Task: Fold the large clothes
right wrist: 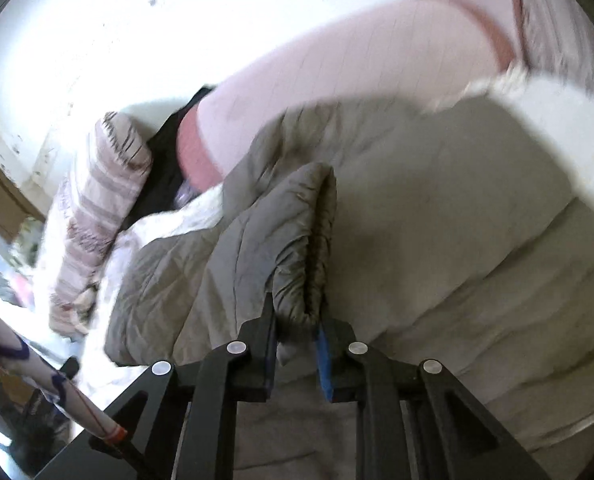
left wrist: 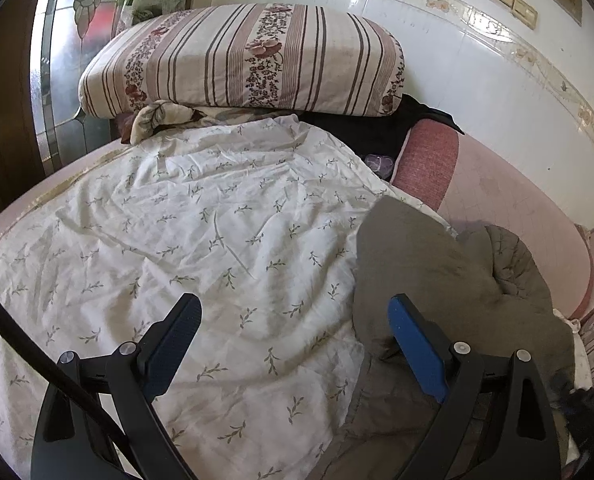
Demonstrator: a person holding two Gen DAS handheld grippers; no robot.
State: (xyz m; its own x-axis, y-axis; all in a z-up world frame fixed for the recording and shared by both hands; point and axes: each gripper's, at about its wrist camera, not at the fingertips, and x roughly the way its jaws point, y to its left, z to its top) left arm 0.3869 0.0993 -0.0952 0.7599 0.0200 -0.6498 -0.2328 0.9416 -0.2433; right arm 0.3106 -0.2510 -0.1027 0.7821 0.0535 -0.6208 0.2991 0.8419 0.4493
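Clamped in the right gripper (right wrist: 297,330) — a bunched, gathered edge of the grey quilted jacket (right wrist: 437,208), lifted off the floral quilt (left wrist: 201,232). Left gripper (left wrist: 293,320) spread wide, empty, over that quilt beside the jacket. Folding barely begun; jacket rumpled — no fold laid.

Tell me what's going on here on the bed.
A person with a gripper in each hand is folding a grey padded jacket on a bed covered by a white leaf-print sheet. The right gripper is shut on a bunched, gathered edge of the jacket. The left gripper is open over the sheet beside the jacket, holding nothing. A striped pillow lies at the far end by the tiled wall.
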